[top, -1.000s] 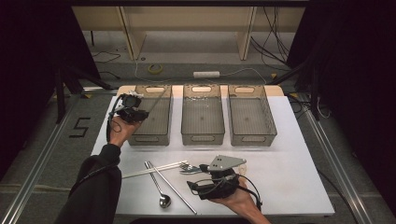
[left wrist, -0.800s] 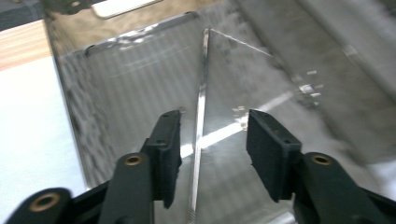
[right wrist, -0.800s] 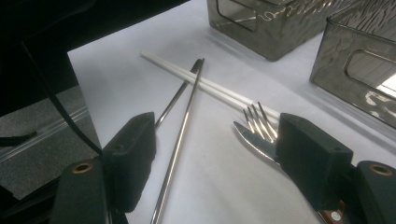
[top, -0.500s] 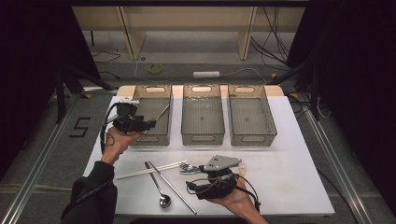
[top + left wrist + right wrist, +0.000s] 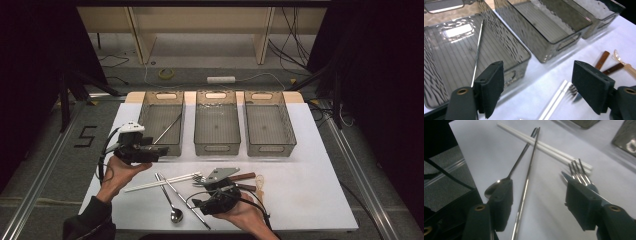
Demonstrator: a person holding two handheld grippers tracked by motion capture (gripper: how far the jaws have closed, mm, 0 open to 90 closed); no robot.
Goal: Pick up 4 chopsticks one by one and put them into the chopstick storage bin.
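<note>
Smoky see-through plastic bin (image 5: 161,123) at the desk's far left holds one thin shiny metal chopstick (image 5: 167,128), leaning slantwise. Just in front, the left gripper (image 5: 537,88) has been opening its flat black pads wide, with nothing in them. Near the front edge, the right gripper (image 5: 537,206) has been closing around a long metal stick (image 5: 525,188), not pinching yet.

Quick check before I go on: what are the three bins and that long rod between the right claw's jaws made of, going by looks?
Bins: apparently smoked see-through plastic; the ribbed floor and white table show through the rippled walls. Rod: apparently polished metal, thin and mirror-bright with a sharp highlight, likely a steel chopstick.
</note>
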